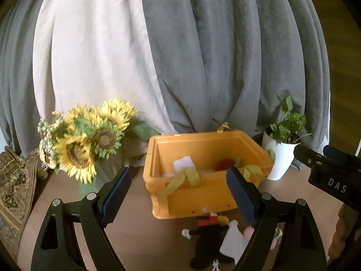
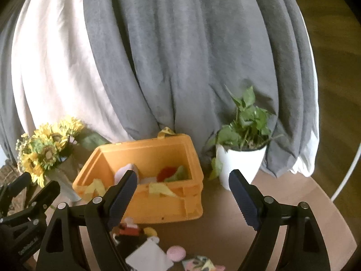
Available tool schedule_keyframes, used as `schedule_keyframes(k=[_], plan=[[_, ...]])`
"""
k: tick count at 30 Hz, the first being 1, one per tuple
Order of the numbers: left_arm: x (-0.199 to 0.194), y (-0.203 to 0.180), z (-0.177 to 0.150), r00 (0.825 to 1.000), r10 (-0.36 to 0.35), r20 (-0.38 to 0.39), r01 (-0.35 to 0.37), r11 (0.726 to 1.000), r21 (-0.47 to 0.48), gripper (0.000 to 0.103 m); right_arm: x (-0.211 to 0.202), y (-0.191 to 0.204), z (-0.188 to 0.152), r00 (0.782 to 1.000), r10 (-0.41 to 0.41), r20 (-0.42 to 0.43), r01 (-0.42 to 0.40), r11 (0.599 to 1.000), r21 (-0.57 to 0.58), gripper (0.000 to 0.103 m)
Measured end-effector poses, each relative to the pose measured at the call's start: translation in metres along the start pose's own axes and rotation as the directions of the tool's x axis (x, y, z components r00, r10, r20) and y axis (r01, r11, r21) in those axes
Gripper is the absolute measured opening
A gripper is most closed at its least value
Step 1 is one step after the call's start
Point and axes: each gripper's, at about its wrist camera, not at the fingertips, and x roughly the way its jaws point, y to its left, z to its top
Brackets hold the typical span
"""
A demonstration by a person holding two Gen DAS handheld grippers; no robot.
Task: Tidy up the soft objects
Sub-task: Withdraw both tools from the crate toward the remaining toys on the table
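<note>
An orange plastic bin [image 1: 191, 199] [image 2: 167, 205] stands on the round wooden table, holding a white soft item [image 1: 183, 163], a red one [image 1: 224, 164] [image 2: 167, 174] and yellow strips over its rim. In front of it lie a black and red plush toy [image 1: 206, 232] [image 2: 128, 231], a white cloth square [image 1: 232, 240] [image 2: 149, 256], a pink round pad [image 2: 176, 253] and a patterned piece [image 2: 200, 264]. My left gripper [image 1: 179, 195] is open and empty above the toy. My right gripper [image 2: 182, 197] is open and empty, to the right of the left one.
A vase of sunflowers [image 1: 90, 140] [image 2: 45, 151] stands left of the bin. A white pot with a green plant [image 1: 282, 155] [image 2: 239, 164] stands right of it. Grey and white curtains [image 1: 203, 56] hang behind. A patterned cushion [image 1: 13, 192] lies far left.
</note>
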Motion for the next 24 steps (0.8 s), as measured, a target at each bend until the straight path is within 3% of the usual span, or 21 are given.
schedule_keyframes(k=[12,24], plan=[[-0.014,0.003,-0.041,0.998,-0.018,-0.067,0.020,0.999,0.026,0.086,-0.022,-0.003,-0.036,0.999,-0.037,-0.024,0.037,0.999,0.038,0.084],[-0.004,0.007,-0.082,0.987,-0.022,-0.162,0.030,0.999,0.046,0.086,-0.016,-0.002,-0.079,0.992,-0.066,-0.107,0.071,0.997,0.043,0.084]])
